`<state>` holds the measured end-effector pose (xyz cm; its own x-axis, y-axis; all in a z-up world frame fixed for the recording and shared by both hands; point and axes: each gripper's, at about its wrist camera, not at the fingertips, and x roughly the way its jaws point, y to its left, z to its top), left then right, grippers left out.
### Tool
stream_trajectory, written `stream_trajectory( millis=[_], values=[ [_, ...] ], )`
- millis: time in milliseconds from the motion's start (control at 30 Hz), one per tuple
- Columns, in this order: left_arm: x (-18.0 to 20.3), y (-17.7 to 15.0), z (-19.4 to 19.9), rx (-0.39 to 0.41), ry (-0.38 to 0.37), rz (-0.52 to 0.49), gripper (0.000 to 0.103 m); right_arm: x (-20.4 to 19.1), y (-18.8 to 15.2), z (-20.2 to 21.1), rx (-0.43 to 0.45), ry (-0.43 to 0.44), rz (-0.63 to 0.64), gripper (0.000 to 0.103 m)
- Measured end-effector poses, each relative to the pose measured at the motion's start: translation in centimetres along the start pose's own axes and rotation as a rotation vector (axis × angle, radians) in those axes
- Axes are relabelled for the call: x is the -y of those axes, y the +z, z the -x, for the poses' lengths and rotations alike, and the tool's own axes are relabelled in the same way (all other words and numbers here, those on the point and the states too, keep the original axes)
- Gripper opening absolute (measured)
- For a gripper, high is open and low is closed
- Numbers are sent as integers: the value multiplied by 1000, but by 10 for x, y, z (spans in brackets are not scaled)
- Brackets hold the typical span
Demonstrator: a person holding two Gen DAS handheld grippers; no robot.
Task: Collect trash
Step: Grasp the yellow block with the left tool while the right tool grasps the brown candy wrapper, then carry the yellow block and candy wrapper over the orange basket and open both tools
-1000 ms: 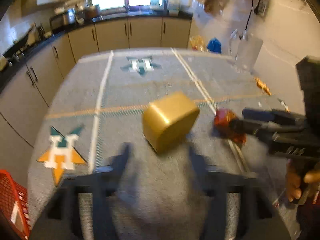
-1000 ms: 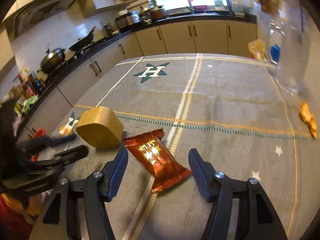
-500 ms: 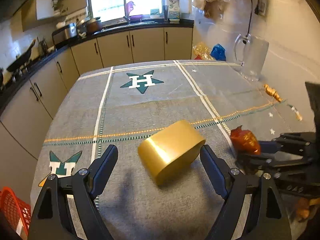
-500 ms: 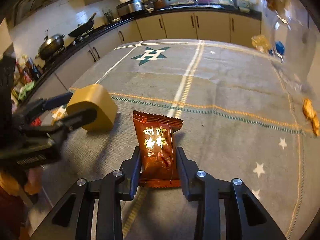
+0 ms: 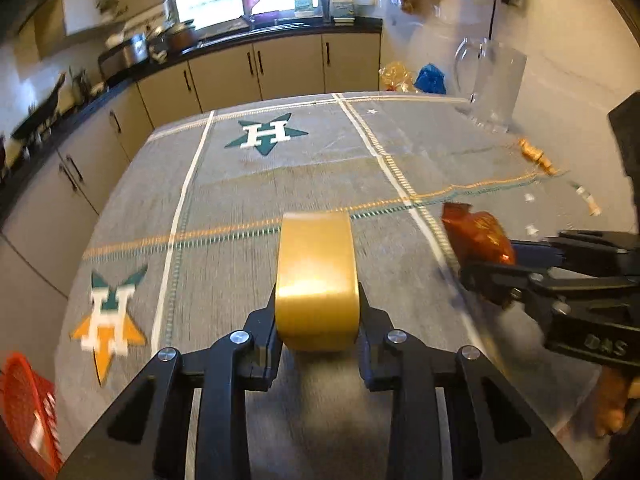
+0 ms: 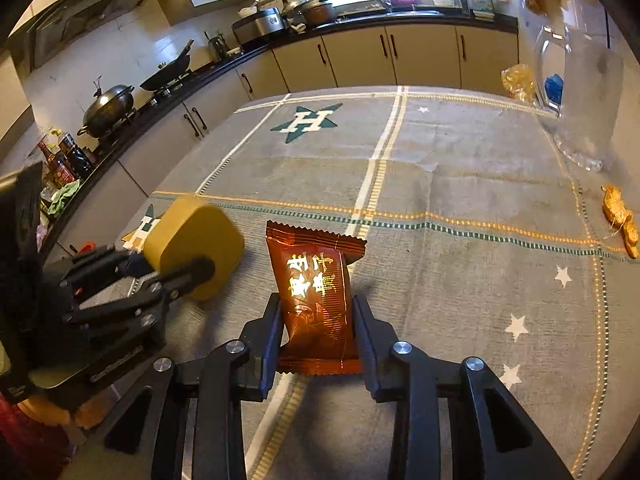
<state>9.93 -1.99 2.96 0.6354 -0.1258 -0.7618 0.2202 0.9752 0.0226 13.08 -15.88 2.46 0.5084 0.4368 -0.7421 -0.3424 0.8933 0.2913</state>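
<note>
My left gripper [image 5: 318, 312] is shut on a gold oval tin [image 5: 316, 280] and holds it edge-on just above the grey tablecloth. It also shows in the right wrist view [image 6: 196, 244], clamped by the left gripper [image 6: 168, 268]. My right gripper [image 6: 318, 320] is shut on a red-brown snack wrapper [image 6: 318, 280] with gold lettering, lifted upright off the cloth. In the left wrist view the wrapper [image 5: 476, 236] sits in the right gripper [image 5: 492, 268] at the right.
A red basket [image 5: 24, 412] stands below the table's left edge. A glass pitcher [image 6: 580, 92] stands at the far right. Gold candy wrappers [image 6: 620, 220] and small scraps [image 5: 588, 198] lie near the right edge. Kitchen counters run behind.
My left gripper closed on the gold tin, which turned edge-on. My right gripper, closed on the red wrapper, tilted it upright off the cloth.
</note>
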Motion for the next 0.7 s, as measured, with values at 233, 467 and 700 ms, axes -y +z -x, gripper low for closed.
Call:
stream_trajectory(
  millis=[233, 467, 700],
  values=[
    [-25, -30, 79, 87, 16, 43, 29, -32, 1, 30, 50, 58, 12, 37],
    [-83, -67, 163, 173, 74, 128, 29, -112, -11, 59, 85, 168, 124, 37],
    [-152, -110, 212, 216, 176, 232, 29, -185, -12, 65, 71, 234, 220, 37]
  ],
)
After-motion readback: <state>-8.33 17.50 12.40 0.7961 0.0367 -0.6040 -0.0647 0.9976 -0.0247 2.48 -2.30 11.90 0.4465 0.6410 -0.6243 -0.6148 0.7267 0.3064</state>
